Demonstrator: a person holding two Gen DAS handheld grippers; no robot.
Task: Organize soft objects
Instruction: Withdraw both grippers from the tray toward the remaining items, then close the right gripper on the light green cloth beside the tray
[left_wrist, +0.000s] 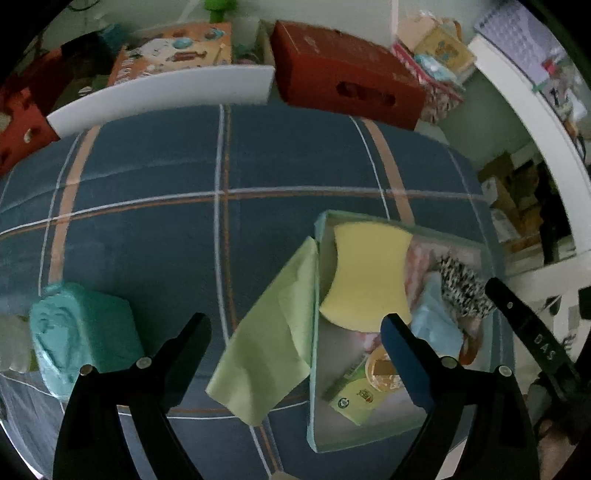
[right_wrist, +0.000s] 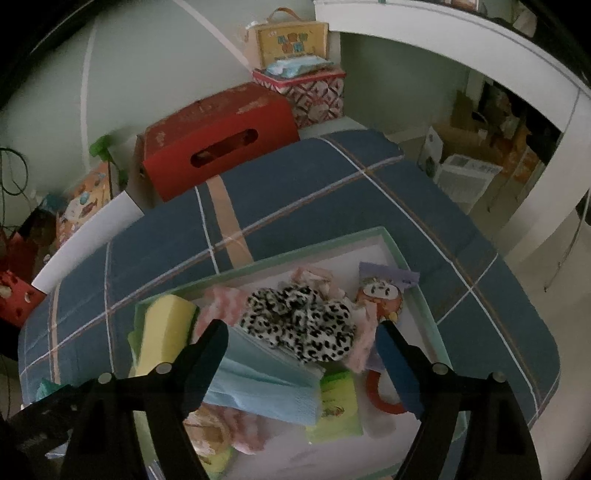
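Snagging risk: green cloth (left_wrist: 273, 325) draped over box (left_wrist: 314, 373) wall, could slide out.
Left gripper (left_wrist: 295, 325): wide apart, empty.
Right gripper (right_wrist: 301, 332): wide apart, empty, above leopard scrunchie (right_wrist: 299, 325).

Dim, greyish light throughout. Pale green wall (right_wrist: 155, 66) behind, crossed by a thin white line. In the middle, a bed under a blue plaid cover (left_wrist: 155, 177) with orange and white stripes. Along its far side, a white board (left_wrist: 166, 92), and past that a worn red cardboard box (right_wrist: 221, 140) with an oval slot in its side. Beside the box, a red-and-white patterned bin (right_wrist: 314, 96) topped with a yellow bag (right_wrist: 291, 40). More colourful boxes (left_wrist: 177, 55) stacked further left. To the right, a curved white frame (right_wrist: 480, 48), a light floor (right_wrist: 535, 277), and cardboard boxes (right_wrist: 465, 122) piled with a white crate (right_wrist: 465, 177).
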